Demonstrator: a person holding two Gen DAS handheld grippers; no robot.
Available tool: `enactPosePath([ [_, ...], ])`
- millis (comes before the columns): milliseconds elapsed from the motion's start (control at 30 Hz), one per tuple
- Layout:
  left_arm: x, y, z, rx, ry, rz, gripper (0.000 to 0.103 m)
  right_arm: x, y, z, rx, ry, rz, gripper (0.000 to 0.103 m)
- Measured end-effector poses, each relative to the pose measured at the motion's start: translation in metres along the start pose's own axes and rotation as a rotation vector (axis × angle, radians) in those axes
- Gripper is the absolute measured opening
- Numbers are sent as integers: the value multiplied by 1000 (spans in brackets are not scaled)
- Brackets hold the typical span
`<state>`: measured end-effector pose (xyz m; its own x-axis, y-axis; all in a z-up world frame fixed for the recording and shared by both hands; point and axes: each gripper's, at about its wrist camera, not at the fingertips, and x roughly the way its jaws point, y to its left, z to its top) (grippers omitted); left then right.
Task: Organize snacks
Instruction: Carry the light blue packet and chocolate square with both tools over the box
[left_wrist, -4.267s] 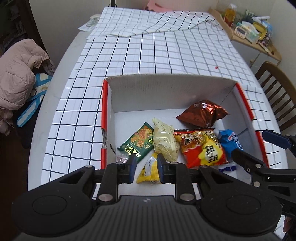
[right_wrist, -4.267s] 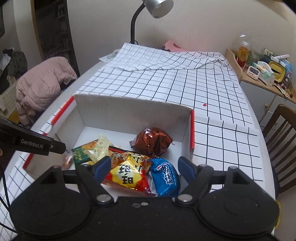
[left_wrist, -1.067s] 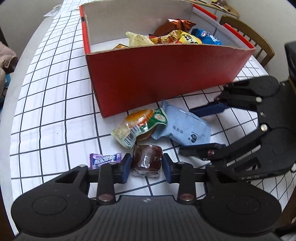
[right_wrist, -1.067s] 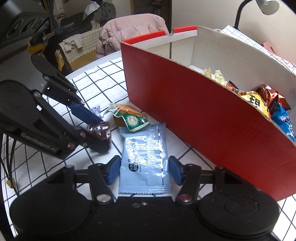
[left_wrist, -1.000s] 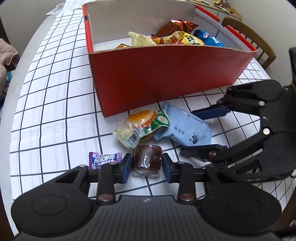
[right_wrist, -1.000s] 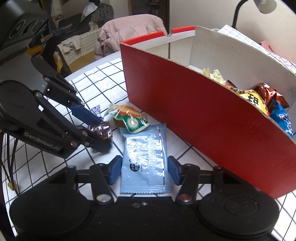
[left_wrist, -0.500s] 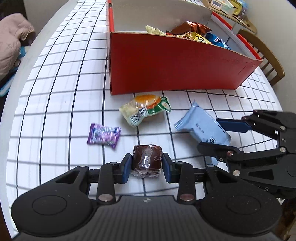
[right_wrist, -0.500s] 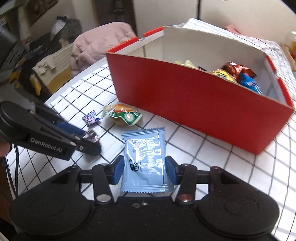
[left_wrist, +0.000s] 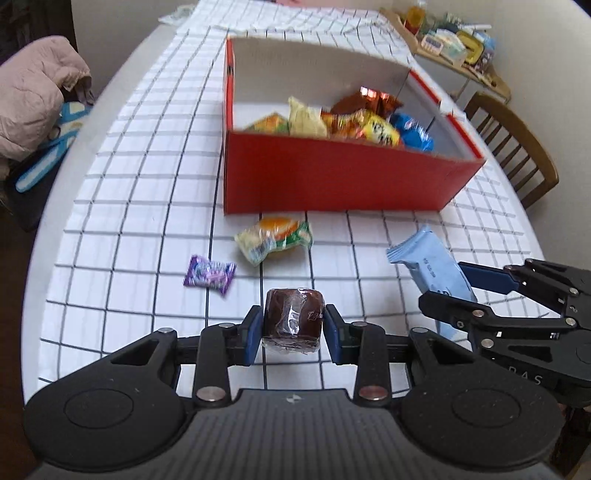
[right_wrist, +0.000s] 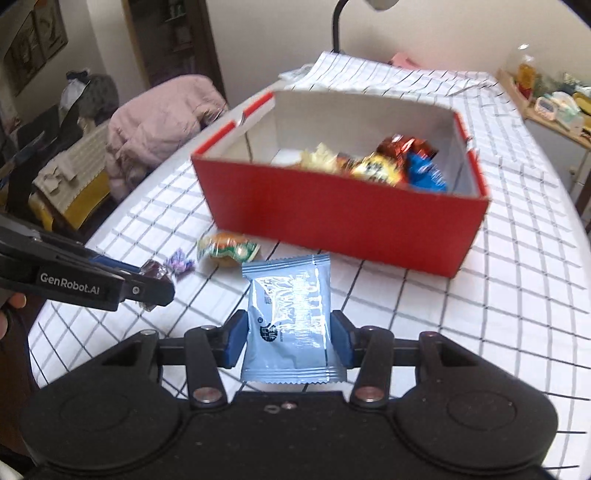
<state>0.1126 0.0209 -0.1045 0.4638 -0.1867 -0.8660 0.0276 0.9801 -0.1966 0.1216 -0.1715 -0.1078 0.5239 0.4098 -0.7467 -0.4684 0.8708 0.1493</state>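
Note:
My left gripper (left_wrist: 293, 330) is shut on a brown wrapped cake (left_wrist: 293, 317) and holds it above the checked tablecloth. My right gripper (right_wrist: 288, 339) is shut on a light blue snack packet (right_wrist: 290, 317), also lifted; the packet also shows in the left wrist view (left_wrist: 430, 273). A red box (left_wrist: 332, 177) with white inside holds several snack bags (left_wrist: 354, 122). On the cloth in front of the box lie a green and orange bun packet (left_wrist: 275, 238) and a purple candy (left_wrist: 209, 274). The left gripper shows in the right wrist view (right_wrist: 147, 280).
The round table carries a white cloth with black grid (left_wrist: 147, 155). A pink jacket (left_wrist: 33, 92) lies on a seat at the left. A wooden chair (left_wrist: 517, 151) stands at the right. A shelf with small items (left_wrist: 454, 40) is at the back right. A lamp (right_wrist: 343, 18) stands behind.
Both grippers have risen and pulled back from the box, each with its snack lifted off the cloth. The box's inside now shows from above.

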Motion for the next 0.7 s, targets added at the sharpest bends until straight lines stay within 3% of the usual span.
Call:
enactPosePath([
  [367, -35, -18, 46, -11, -101, -15, 34, -31, -20, 39, 34, -96, -55, 47],
  [700, -42, -30, 104, -19, -164, 10, 34, -29, -52, 87, 78, -147, -86, 47],
])
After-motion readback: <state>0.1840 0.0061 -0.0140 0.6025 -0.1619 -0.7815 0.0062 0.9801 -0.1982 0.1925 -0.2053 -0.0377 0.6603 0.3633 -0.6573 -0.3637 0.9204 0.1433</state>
